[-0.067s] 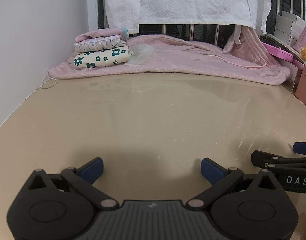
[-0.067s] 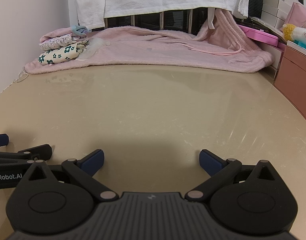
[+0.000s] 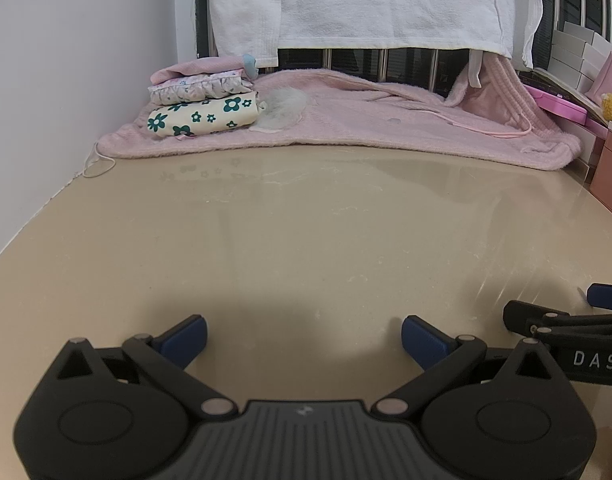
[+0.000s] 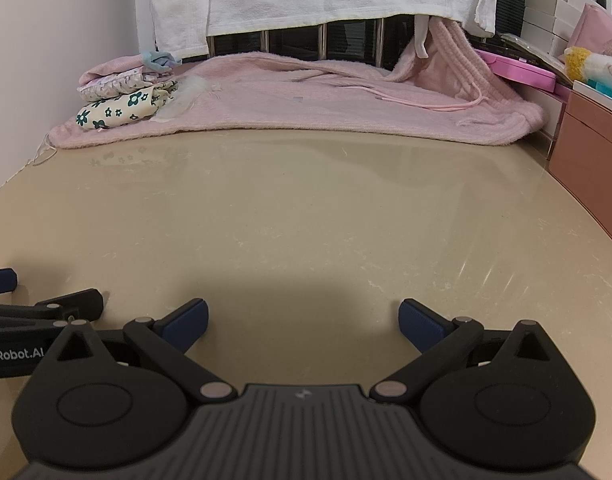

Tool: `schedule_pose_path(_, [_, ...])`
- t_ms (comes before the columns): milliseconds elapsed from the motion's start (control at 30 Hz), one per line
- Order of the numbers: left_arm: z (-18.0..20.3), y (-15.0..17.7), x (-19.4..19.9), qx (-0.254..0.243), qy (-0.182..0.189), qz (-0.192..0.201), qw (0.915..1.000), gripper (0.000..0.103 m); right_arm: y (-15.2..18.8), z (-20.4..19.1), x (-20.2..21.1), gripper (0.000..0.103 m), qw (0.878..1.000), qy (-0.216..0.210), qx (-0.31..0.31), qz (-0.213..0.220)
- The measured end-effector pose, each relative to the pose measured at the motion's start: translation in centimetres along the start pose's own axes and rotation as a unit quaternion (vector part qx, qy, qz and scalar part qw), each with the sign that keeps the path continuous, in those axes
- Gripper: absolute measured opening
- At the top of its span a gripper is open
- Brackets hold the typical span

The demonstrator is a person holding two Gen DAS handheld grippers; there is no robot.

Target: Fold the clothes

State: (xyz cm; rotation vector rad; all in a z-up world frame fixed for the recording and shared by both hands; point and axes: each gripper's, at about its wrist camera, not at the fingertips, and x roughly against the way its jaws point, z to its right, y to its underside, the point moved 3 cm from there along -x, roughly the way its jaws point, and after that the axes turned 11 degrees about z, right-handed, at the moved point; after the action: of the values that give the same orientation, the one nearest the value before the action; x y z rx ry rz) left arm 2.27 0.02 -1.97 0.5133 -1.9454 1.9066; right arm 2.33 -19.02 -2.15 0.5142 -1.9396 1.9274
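Beige, glossy bench [image 3: 306,220] against a white wall, with a white towel [image 3: 366,0] hanging over a rail at the back. A pink fleece garment [image 3: 366,120] lies spread and unfolded along the far edge; at its left end, resting on it, sits a small stack of folded clothes [image 3: 201,108] — a flower-print piece under a ruffled one and a pink one. The left gripper [image 3: 303,334] and the right gripper [image 4: 301,322] hover side by side low over the bare near part of the bench, jaws spread wide and holding nothing, well apart from the garment. Judged step: the approach, before any grasp. The next move calls for reaching both grippers forward to the garment's near hem and pinching it at two separated points. Legible writing — "DAS" on the right gripper's flank in the left view; "enRobot.AI", cut off at the frame edge, on the left gripper's flank in the right view.
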Motion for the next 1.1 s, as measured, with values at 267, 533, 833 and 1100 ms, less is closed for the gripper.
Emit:
schedule_pose_path(267, [0.0, 0.0, 0.0, 0.0, 0.0, 0.0, 1.0, 0.103, 0.0, 0.01, 0.2, 0.103, 1.0, 0.001, -0.001, -0.001])
schedule_pose_path(533, [0.01, 0.0, 0.0, 0.0, 0.001, 0.0, 1.0, 0.103, -0.01, 0.02, 0.41, 0.102, 1.0, 0.002, -0.002, -0.001])
schedule_pose_path(833, [0.02, -0.06, 0.0, 0.0, 0.003, 0.0, 1.0, 0.103, -0.05, 0.13, 0.33, 0.103, 1.0, 0.004, -0.002, -0.001])
schedule_pose_path(1100, [-0.24, -0.42, -0.14, 0.0, 0.003, 0.0, 1.0, 0.103, -0.04, 0.06, 0.16, 0.103, 1.0, 0.01, -0.005, -0.001])
